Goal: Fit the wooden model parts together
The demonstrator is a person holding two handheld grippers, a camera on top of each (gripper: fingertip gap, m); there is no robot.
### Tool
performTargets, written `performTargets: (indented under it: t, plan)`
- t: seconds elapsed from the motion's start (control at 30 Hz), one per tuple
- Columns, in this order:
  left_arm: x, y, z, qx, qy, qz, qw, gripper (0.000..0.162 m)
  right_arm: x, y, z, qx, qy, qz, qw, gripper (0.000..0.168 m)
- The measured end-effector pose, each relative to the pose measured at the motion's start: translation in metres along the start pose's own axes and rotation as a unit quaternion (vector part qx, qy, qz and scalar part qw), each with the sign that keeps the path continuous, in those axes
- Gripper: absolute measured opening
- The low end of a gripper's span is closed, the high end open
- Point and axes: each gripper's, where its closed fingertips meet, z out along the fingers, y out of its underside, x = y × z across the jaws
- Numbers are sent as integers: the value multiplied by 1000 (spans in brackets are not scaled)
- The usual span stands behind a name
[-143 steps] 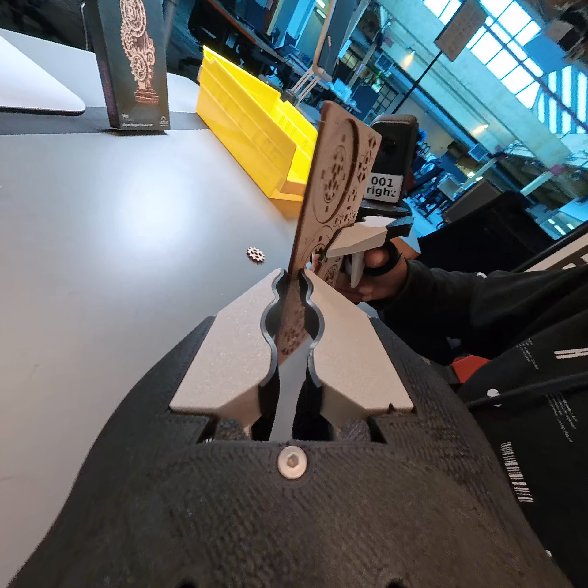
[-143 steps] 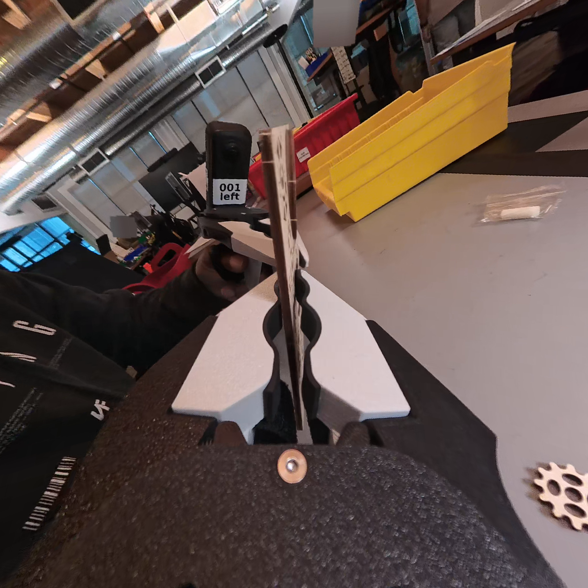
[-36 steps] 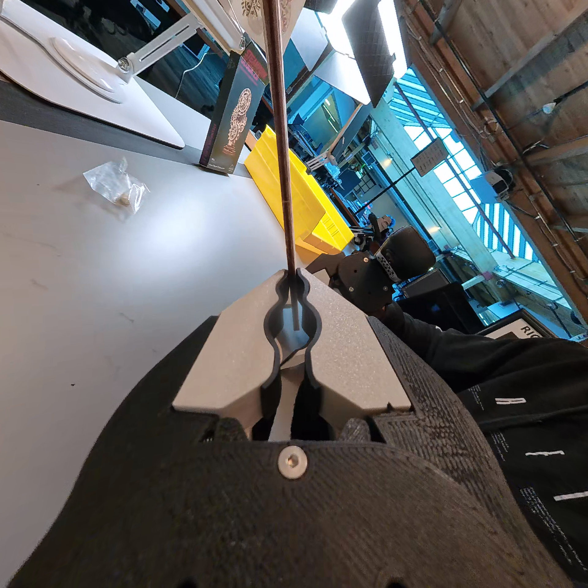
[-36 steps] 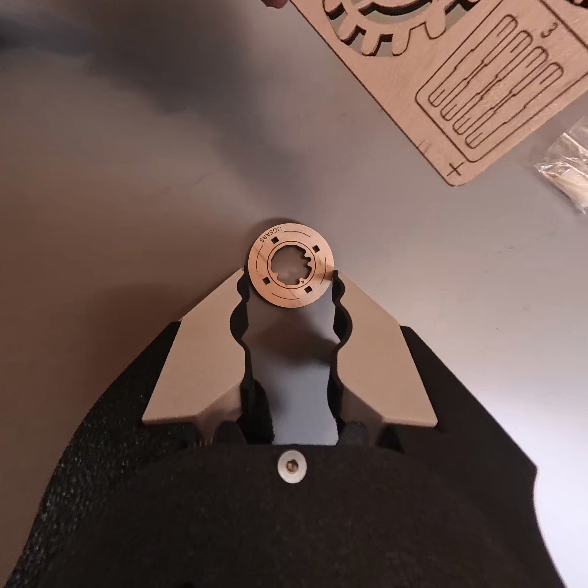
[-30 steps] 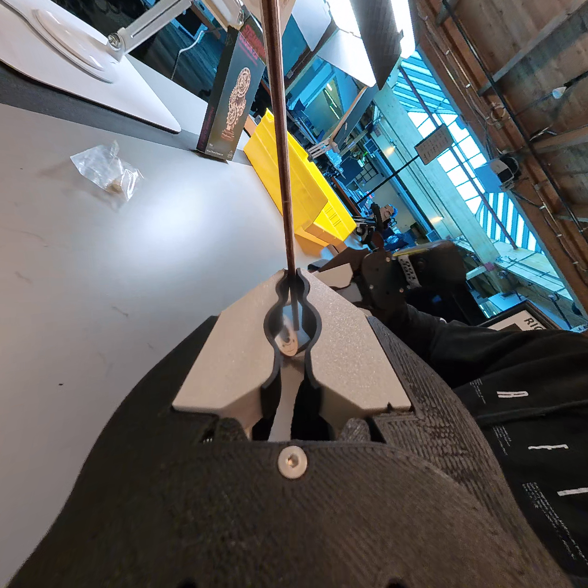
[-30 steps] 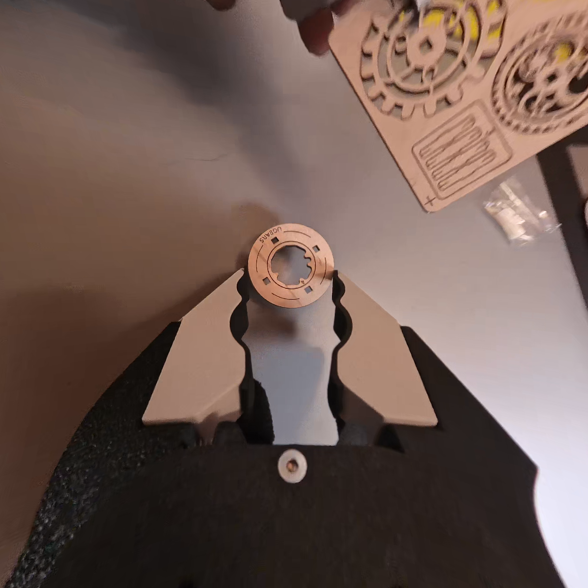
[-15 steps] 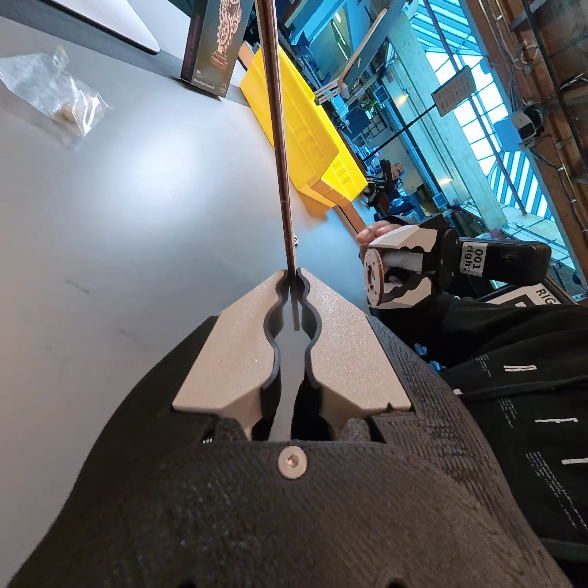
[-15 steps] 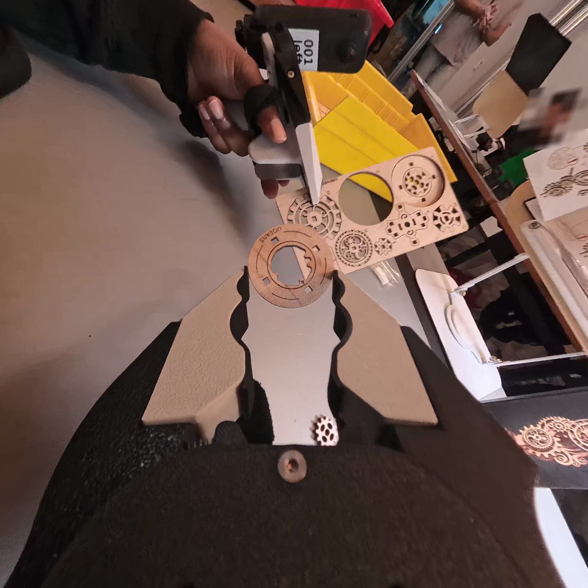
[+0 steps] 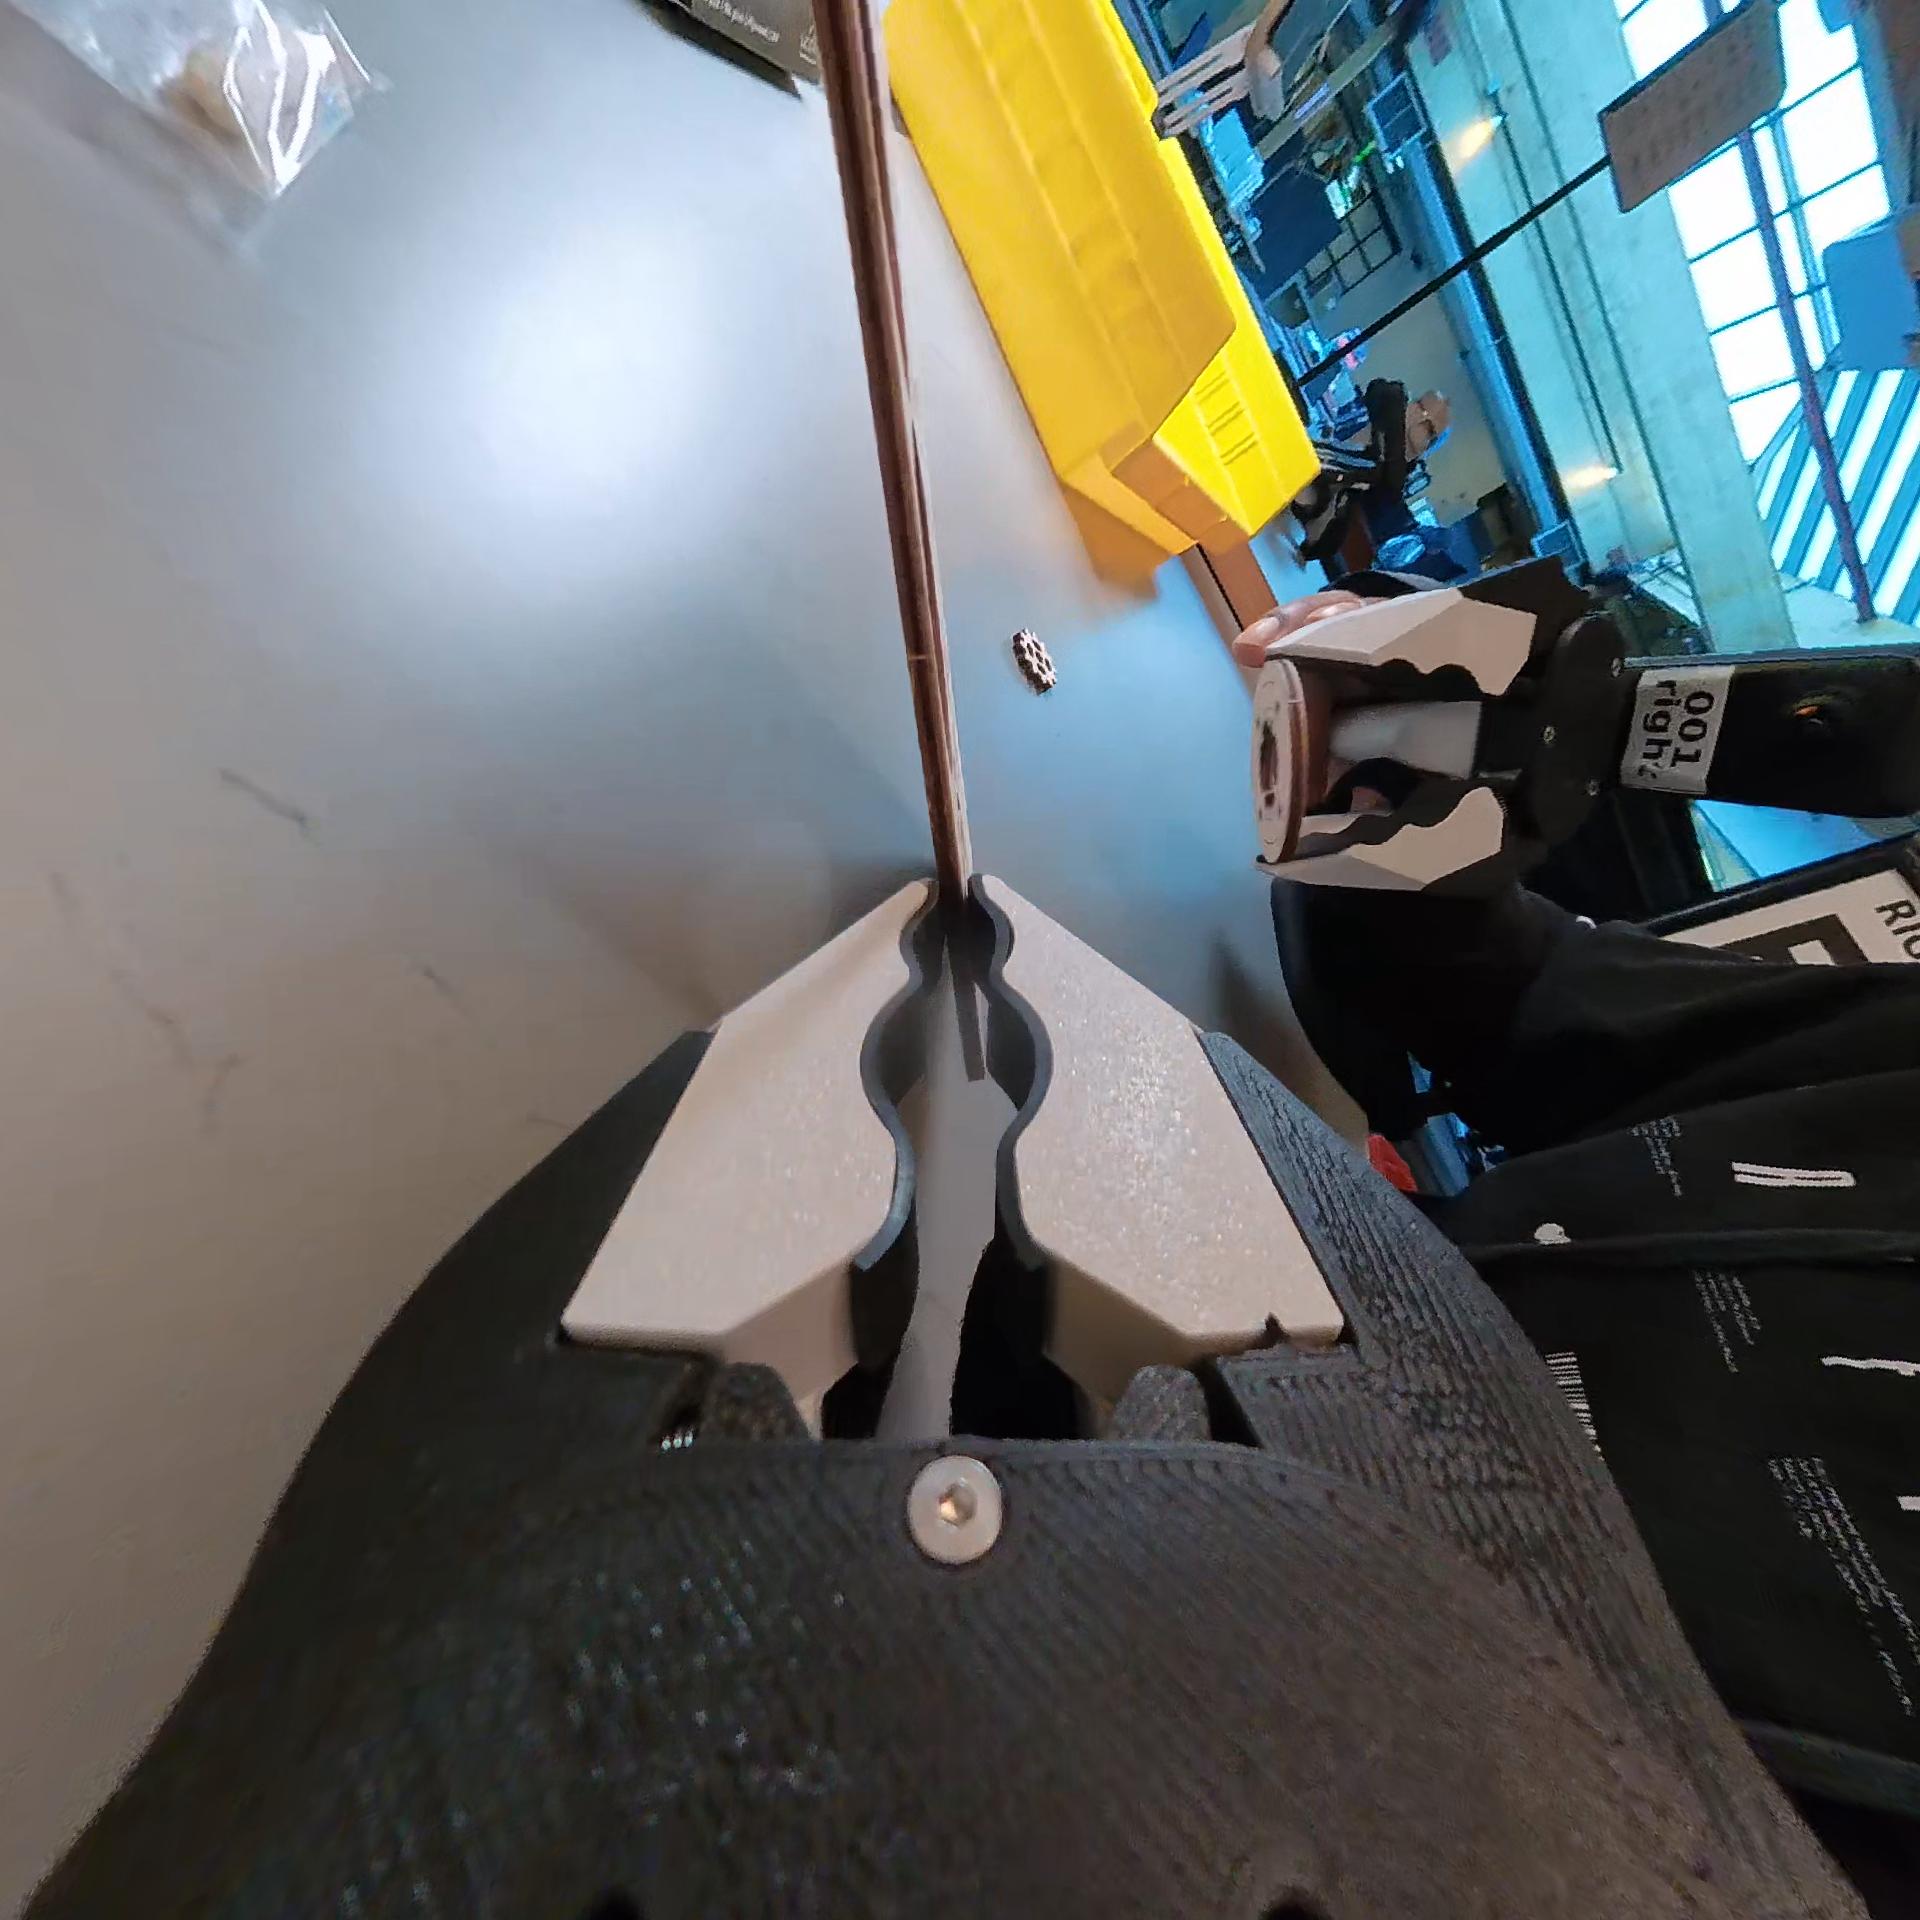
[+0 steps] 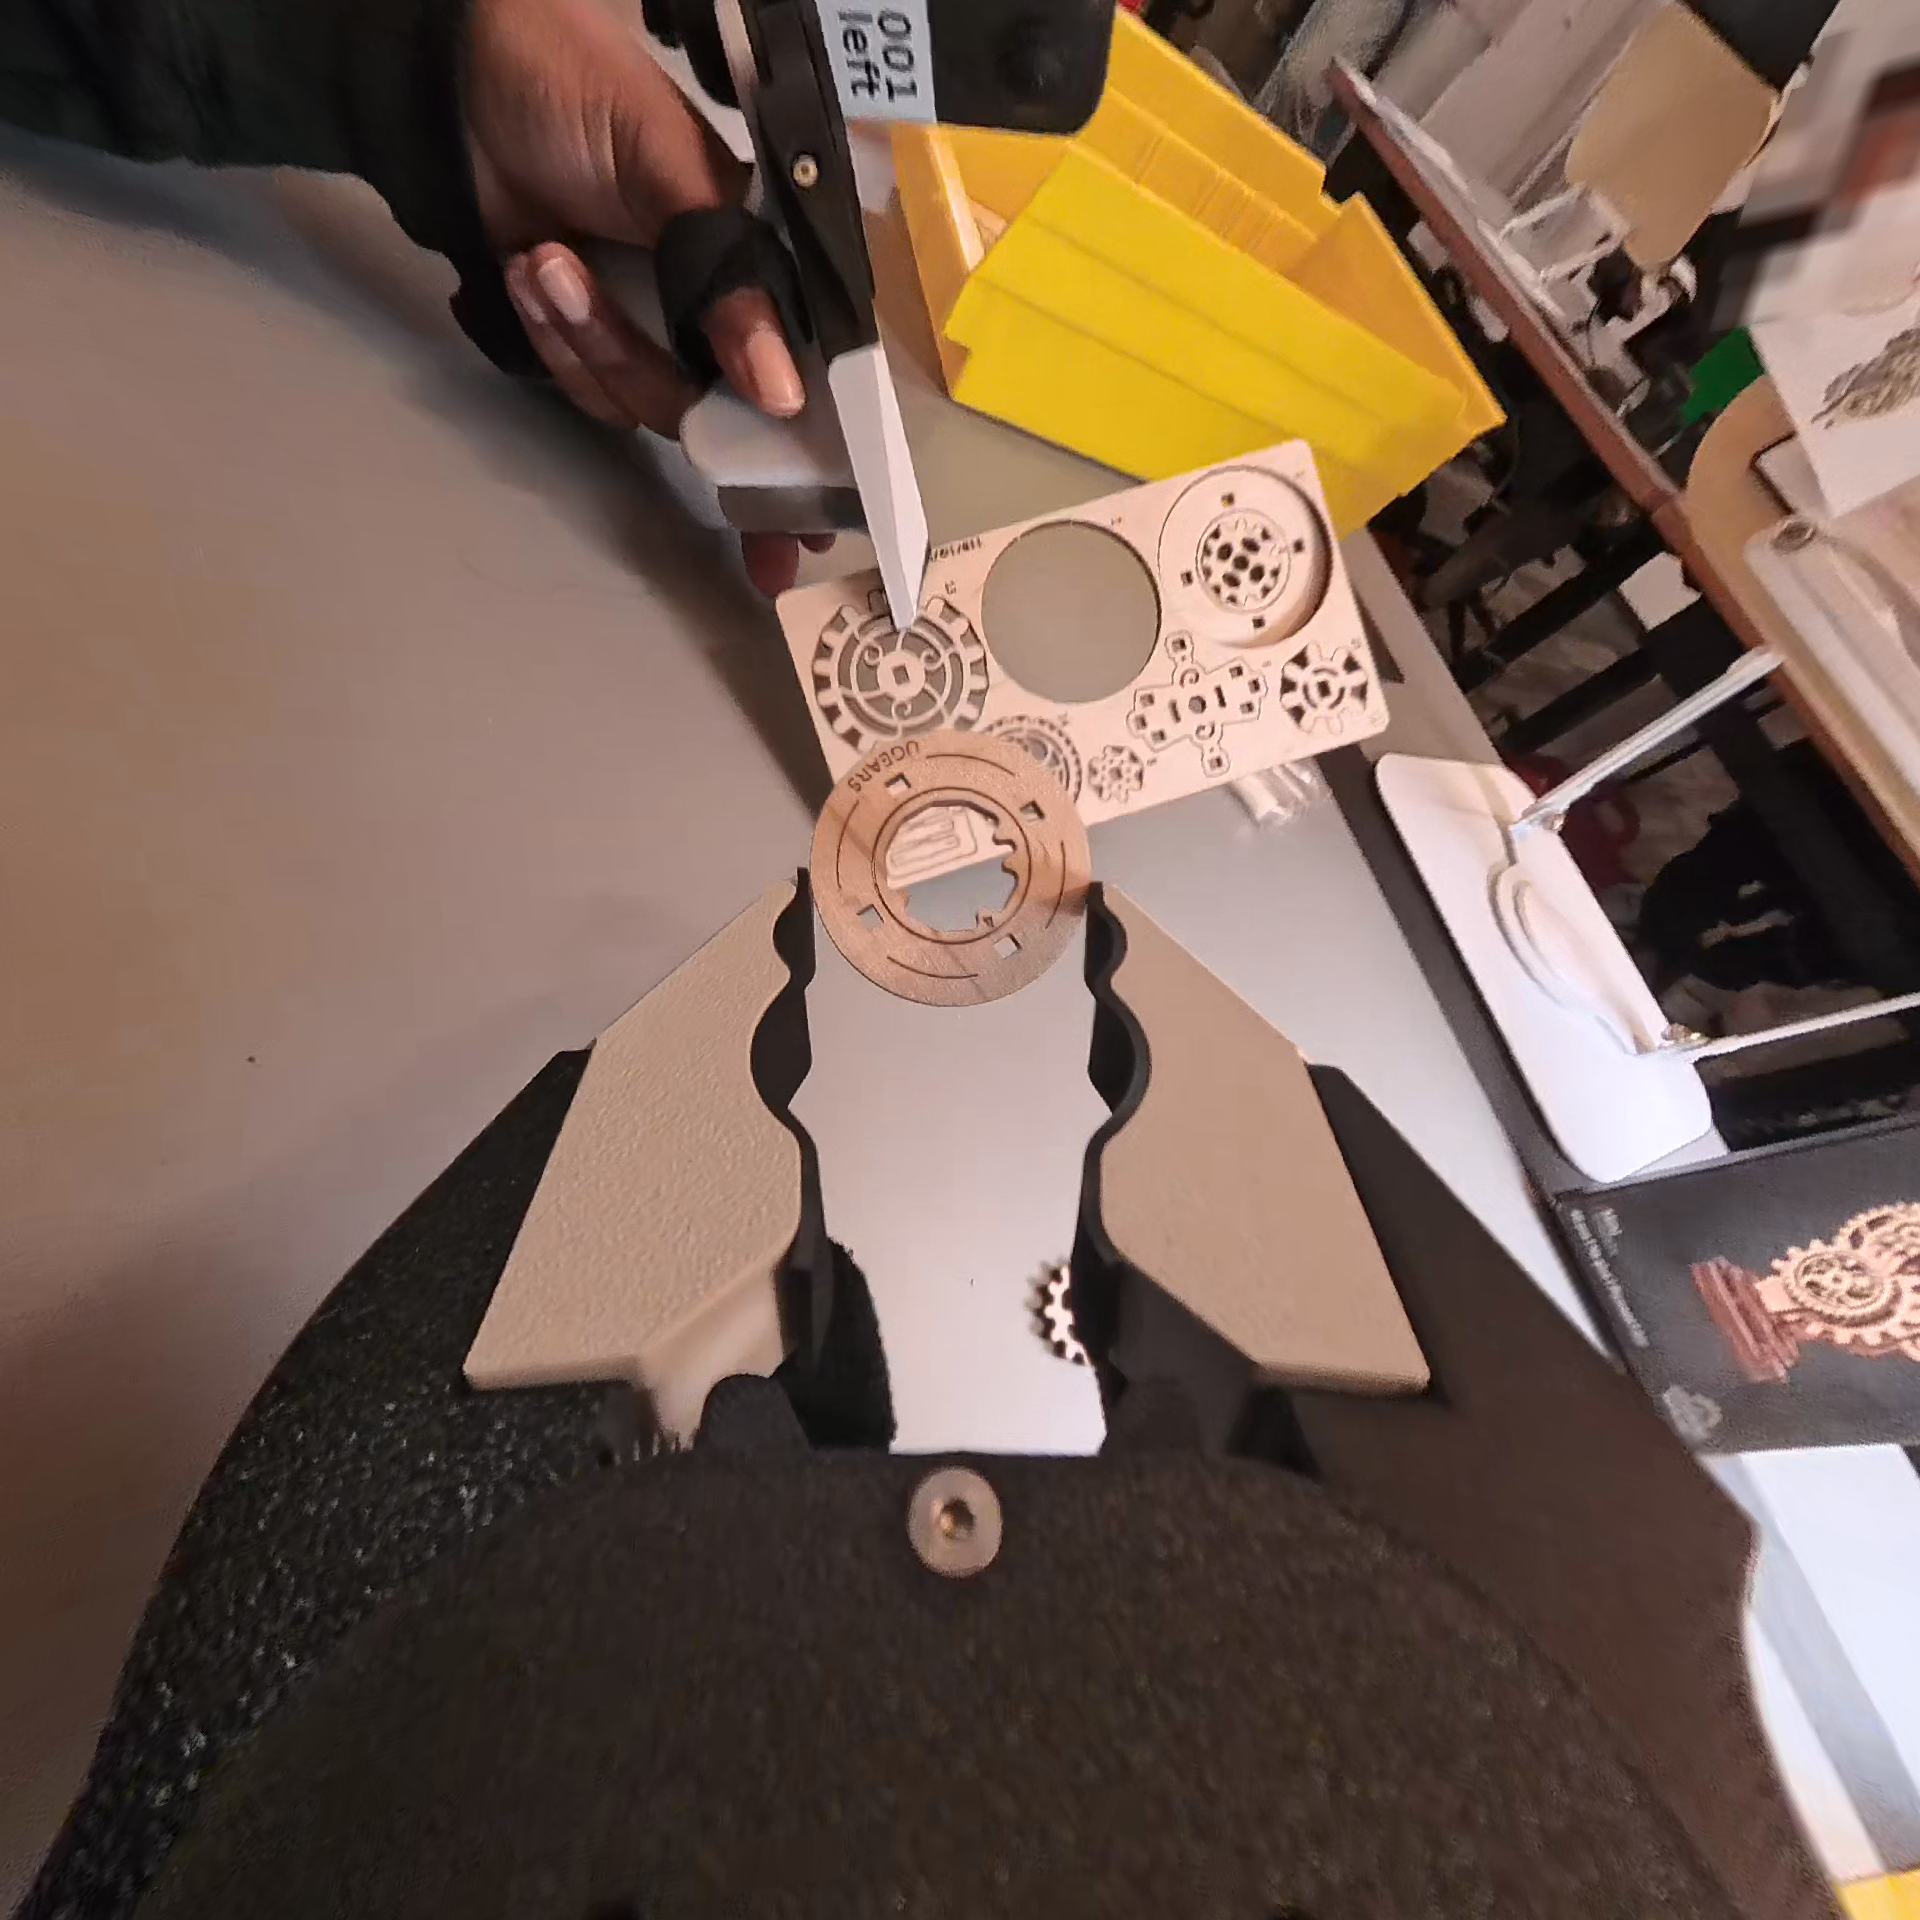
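**A:** What is each claw doing?

**B:** In the left wrist view the left gripper [image 9: 948,894] has its jaws clamped on the edge of a thin wooden parts sheet [image 9: 883,395], which runs edge-on from frame centre to the top. In the right wrist view the right gripper [image 10: 943,896] pinches a round wooden ring [image 10: 951,868] by its rim, face towards the camera, at frame centre.

**B:** The sheet [image 10: 1081,634] shows flat-on just above the ring, upper centre, with a round hole and gear shapes cut into it.

**A:** And around them?

**B:** A small wooden gear [image 9: 1035,659] lies on the grey table [image 9: 364,623], just right of the sheet. In the right wrist view it [image 10: 1060,1311] peeks out low between the fingers; probably the same gear, though it is half hidden. A yellow bin [image 10: 1174,312] sits upper right, a clear plastic bag [image 9: 239,94] upper left in the left wrist view, and a dark box [image 10: 1766,1299] at the right edge.
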Motion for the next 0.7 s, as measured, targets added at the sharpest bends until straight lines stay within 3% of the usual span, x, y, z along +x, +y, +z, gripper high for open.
performTargets:
  t: [0.43, 0.7]
  plan:
    - [-10, 0, -7, -6, -34, -2, 999, 7, -3, 37, -6, -48, -21, 124, 991, 50]
    - [2, 14, 2, -43, 10, -14, 999, 7, -6, 41, -3, -45, -33, 148, 987, 50]
